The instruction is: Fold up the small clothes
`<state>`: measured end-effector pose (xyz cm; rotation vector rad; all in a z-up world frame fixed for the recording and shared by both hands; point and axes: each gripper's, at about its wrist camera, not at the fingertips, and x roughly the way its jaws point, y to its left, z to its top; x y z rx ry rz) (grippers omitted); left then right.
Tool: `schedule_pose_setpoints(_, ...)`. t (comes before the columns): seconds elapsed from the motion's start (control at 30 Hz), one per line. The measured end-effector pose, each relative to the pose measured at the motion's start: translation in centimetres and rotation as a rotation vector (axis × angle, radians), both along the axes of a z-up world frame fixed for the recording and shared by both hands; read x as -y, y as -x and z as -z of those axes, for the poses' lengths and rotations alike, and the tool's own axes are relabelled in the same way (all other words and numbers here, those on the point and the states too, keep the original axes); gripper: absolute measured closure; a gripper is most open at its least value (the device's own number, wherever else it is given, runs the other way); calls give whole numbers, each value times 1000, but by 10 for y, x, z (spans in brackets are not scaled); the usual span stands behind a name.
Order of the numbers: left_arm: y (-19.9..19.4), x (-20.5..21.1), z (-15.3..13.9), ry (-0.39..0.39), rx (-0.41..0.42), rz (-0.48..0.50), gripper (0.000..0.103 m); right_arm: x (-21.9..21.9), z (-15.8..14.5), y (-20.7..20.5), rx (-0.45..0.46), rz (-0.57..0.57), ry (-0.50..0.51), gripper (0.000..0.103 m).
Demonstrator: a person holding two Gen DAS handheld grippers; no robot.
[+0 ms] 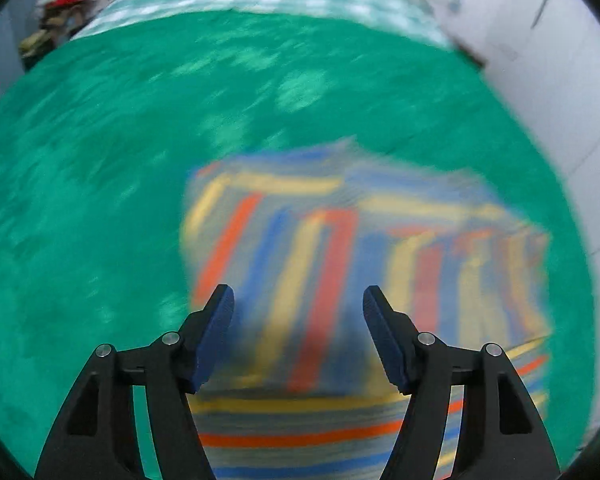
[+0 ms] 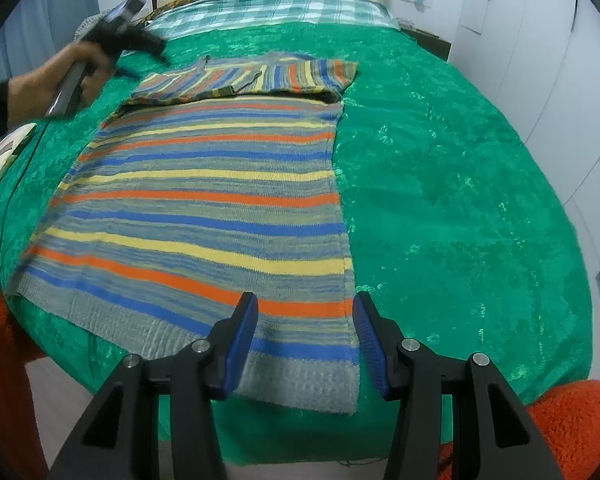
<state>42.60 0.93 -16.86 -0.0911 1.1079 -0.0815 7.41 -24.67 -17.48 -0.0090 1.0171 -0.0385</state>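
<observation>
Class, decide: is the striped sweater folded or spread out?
Partly folded: the striped sweater has its sleeves laid across its top, while its body lies flat on the green bedspread.

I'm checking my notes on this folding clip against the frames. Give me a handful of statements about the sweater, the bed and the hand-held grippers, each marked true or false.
1. The striped sweater lies on a green bedspread. True.
2. Both sleeves are spread out flat to the sides. False: they are folded in across the top of the sweater.
3. The right hand-held gripper is clamped on the sweater's hem. False: its jaws stand open over the hem corner, not pressing it.
4. The left hand-held gripper holds no cloth. True: its jaws are open and empty.
5. A checked pillow lies at the bed's far end. True.
</observation>
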Motion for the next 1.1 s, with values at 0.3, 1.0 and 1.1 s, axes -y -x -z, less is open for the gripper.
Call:
schedule_pose_setpoints(0.3,10,-60,17,163,-43,5,71,-3,5,-3,-15,-12,11,54)
schedule_pose_setpoints(1.0,33,-54,23,-94,20,-54,34,6,8,-9,-31,5,-28,54)
schedule_pose_setpoints(1.1,83,-47,4,-72,58,11,34,25,5,-11,-26,72,-59,54)
